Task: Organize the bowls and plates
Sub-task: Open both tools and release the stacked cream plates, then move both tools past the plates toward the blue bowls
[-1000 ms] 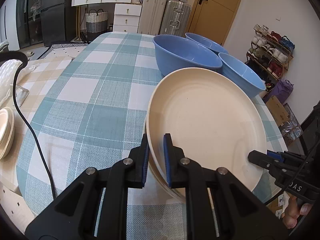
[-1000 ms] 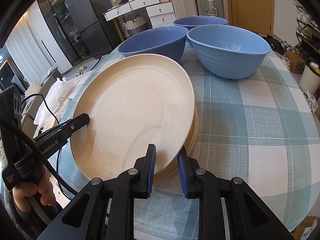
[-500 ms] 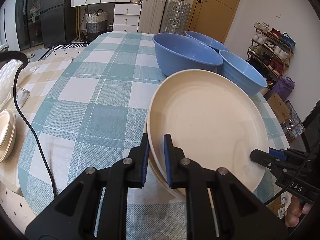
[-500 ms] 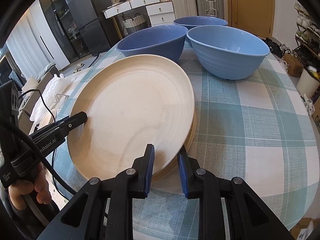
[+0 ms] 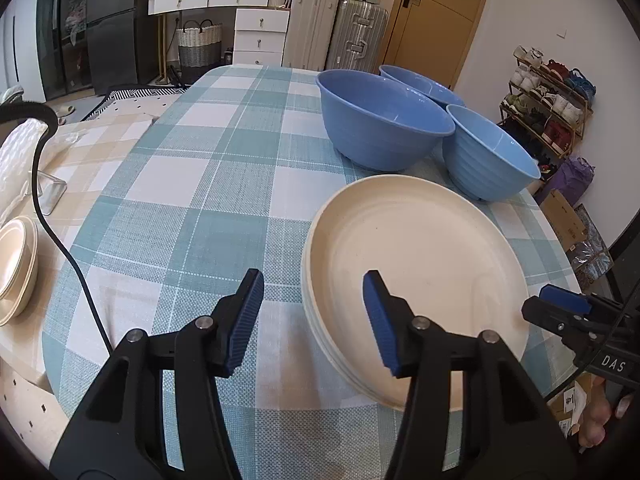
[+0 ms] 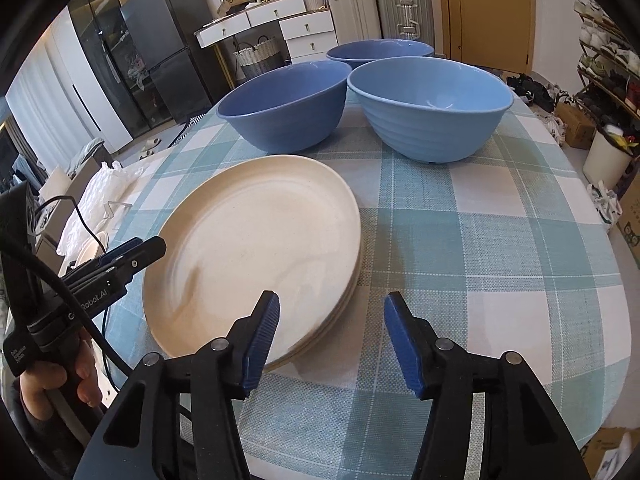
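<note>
A stack of cream plates [image 5: 416, 280] [image 6: 256, 256] lies flat on the checked tablecloth [image 5: 208, 208], near its front edge. My left gripper [image 5: 312, 292] straddles the stack's left rim. Its jaws are opening and the pads are clear of the plates. My right gripper [image 6: 333, 308] straddles the opposite rim, its jaws also opening with no pad touching. Behind the plates stand three blue bowls: a dark one [image 5: 384, 124] [image 6: 284, 104], a ribbed lighter one [image 5: 492, 156] [image 6: 430, 108] and a third [image 5: 420, 84] [image 6: 380, 50] at the back.
Small cream dishes [image 5: 16, 268] sit on a beige-checked surface to the left, beside a clear stand [image 5: 52, 196] and a black cable [image 5: 60, 240]. Past the table's right edge are a shoe rack [image 5: 548, 96] and boxes. Suitcases and drawers stand at the back.
Both grippers were shut on the tilted top plate's rim. Now both have opened and let go, and the plate lies flat on the stack.
</note>
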Tool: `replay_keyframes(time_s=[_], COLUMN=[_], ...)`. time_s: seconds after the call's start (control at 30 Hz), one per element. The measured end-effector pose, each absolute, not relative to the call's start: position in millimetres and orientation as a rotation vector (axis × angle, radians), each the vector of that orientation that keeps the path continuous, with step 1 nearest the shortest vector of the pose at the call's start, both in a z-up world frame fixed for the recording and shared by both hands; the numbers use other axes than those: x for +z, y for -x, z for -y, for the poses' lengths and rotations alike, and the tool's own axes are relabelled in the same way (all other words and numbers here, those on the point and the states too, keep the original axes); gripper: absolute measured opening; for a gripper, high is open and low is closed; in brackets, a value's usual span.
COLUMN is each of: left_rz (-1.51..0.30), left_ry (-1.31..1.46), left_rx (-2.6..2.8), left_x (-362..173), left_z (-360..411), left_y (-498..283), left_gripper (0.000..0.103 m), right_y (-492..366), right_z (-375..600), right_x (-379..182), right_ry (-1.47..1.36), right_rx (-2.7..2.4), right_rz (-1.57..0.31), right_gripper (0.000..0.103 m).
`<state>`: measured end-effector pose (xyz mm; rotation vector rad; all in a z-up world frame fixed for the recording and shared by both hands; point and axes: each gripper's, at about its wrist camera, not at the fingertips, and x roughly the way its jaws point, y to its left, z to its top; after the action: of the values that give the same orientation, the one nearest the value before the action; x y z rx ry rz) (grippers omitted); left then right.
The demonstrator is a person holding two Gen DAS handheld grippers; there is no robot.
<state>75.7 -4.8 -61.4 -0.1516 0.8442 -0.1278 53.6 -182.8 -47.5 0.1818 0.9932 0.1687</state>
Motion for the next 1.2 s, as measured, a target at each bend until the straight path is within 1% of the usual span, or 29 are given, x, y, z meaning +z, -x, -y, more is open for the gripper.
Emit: replay_keyframes(time_s=[0.03,0.13,0.3,0.43,0.57,0.6,0.7,1.2], left_rz=[-0.843,-0.835,-0.832,-0.831,-0.827,-0.827,-0.815,-0.796], left_ry=[0.149,0.155,0.145,0.129,0.131,0.132,0.147,0.18], left_rx=[-0.125,-0.121,-0.117,-0.134,-0.145,-0.147,-0.146,-0.135], left_x=[-61,-59,-58,-57,-57,-56,-55,-48], left_z=[4,1,-1,1,3,3,2,-6], left_y=[-76,-75,-75,-74,-74,-74,-73,-72], left_gripper=[0.059,0.074,0.078,0.08,0.081,0.083,0.1,0.101], right_y=[-53,-52,-50,-49,-50,-49,-49,-47], right_z=[184,186,185,187,192,193,195,202], right_x=[-47,-45,-40,-36,-34,-33,-31,-24], right_ry=[-0.187,-0.199,-0.208,-0.209,-0.218,-0.22,-0.223,-0.219], right_rx=[0.17,0.183,0.209,0.213,0.21,0.21,0.21,0.205], right_rz=[-0.991,-0.98,-0.957,-0.94,-0.934,-0.932,-0.925,-0.901], right_gripper=[0.06,0.067,0.083,0.083,0.086,0.086,0.087,0.088])
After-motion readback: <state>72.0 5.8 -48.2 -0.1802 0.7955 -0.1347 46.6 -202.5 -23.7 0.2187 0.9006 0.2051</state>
